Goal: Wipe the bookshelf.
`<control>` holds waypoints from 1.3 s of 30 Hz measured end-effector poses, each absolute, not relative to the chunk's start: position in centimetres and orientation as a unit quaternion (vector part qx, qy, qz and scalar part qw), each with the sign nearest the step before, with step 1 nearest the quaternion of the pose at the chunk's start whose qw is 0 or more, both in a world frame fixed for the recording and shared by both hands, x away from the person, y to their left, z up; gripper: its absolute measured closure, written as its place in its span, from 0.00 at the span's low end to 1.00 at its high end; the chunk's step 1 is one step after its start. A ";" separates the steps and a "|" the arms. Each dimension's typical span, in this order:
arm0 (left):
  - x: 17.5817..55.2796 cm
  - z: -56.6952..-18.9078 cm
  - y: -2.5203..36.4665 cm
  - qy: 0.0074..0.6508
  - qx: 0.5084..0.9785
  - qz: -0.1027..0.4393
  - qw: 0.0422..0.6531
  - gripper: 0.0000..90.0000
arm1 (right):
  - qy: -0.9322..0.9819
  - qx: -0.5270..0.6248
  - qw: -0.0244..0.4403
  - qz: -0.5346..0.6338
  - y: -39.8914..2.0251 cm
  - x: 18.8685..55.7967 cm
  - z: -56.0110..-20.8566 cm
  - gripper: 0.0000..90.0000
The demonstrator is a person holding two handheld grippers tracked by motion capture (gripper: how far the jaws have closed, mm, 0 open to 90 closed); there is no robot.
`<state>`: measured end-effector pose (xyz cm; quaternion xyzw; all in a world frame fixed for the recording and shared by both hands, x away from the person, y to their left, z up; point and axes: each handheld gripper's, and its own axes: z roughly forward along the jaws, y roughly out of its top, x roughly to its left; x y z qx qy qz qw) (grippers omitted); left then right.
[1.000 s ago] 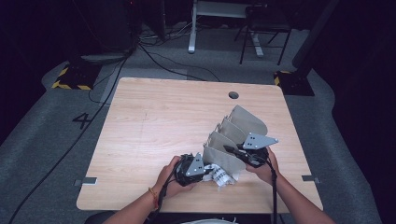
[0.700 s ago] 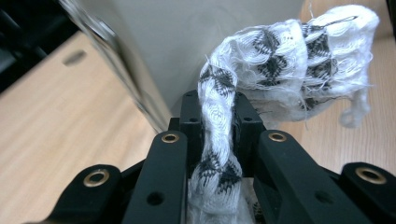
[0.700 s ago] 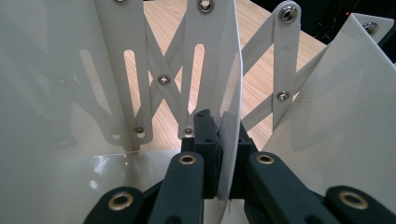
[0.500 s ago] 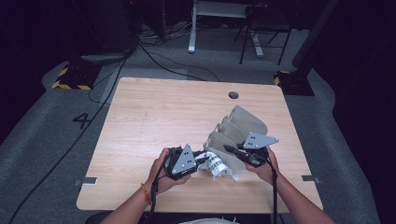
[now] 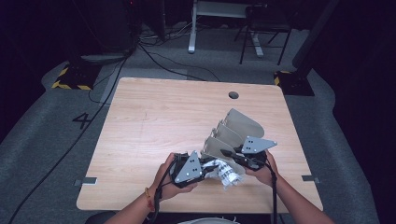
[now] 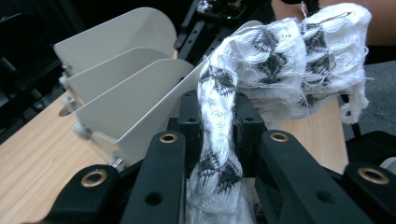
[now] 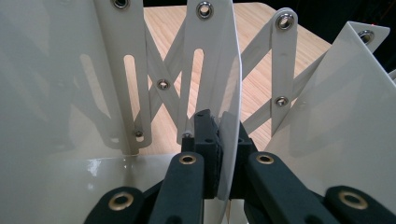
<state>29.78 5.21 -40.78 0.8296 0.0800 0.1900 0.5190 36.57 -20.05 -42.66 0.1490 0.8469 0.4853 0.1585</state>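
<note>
Dark floor and cables ring the pale wooden table (image 5: pixel 154 121). Low in the high view, the left gripper (image 6: pixel 219 140) is clamped on a white knitted cloth with dark flecks (image 6: pixel 280 60); the right gripper (image 7: pixel 219 140) pinches one divider of the beige folding metal rack (image 5: pixel 238 128). Loose loops could catch on a divider edge, and tugging might skew the rack.

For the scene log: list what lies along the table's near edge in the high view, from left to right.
Left gripper → white and black knitted cloth → right gripper, with the grey divider rack standing just behind.
</note>
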 end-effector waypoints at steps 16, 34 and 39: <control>31.2 -45.4 2.5 0.058 0.889 0.148 0.429 0.87 | 0.849 0.152 0.159 0.481 -20.6 37.1 -42.6 0.98; 35.3 -46.2 12.7 0.238 0.874 0.167 0.389 0.84 | 0.843 0.194 0.187 0.465 -22.6 36.0 -41.0 0.92; 35.4 -45.9 13.9 0.250 0.864 0.177 0.399 0.83 | 0.834 0.216 0.204 0.464 -25.2 34.9 -40.5 0.90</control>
